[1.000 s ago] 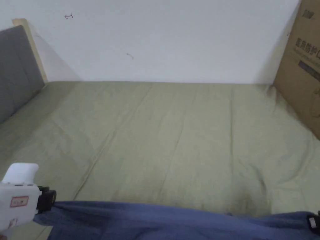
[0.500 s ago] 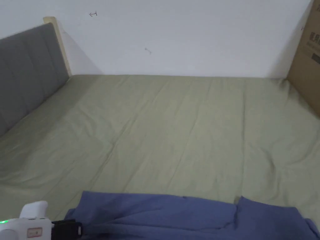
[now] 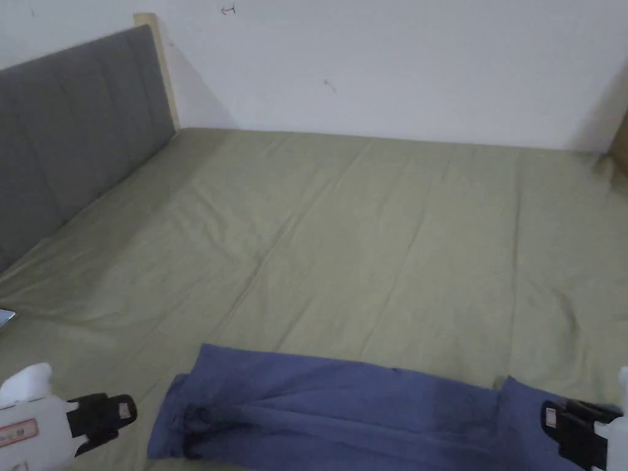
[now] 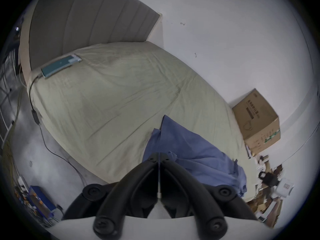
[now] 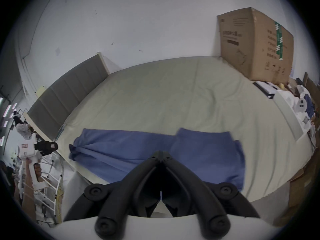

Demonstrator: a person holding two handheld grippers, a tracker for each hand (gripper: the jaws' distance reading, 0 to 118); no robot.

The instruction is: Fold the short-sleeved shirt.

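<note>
The blue shirt lies bunched along the near edge of the green-sheeted bed. The left hand-held gripper hangs just off its left end, jaws together and empty — the right hand-held gripper, over the shirt, also has its jaws together.

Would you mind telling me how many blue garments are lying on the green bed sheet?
1: a single blue fabric shirt lies spread along the near edge of the pale green bed sheet, between the left gripper and the right gripper. Anything beneath it would be hidden.
</note>
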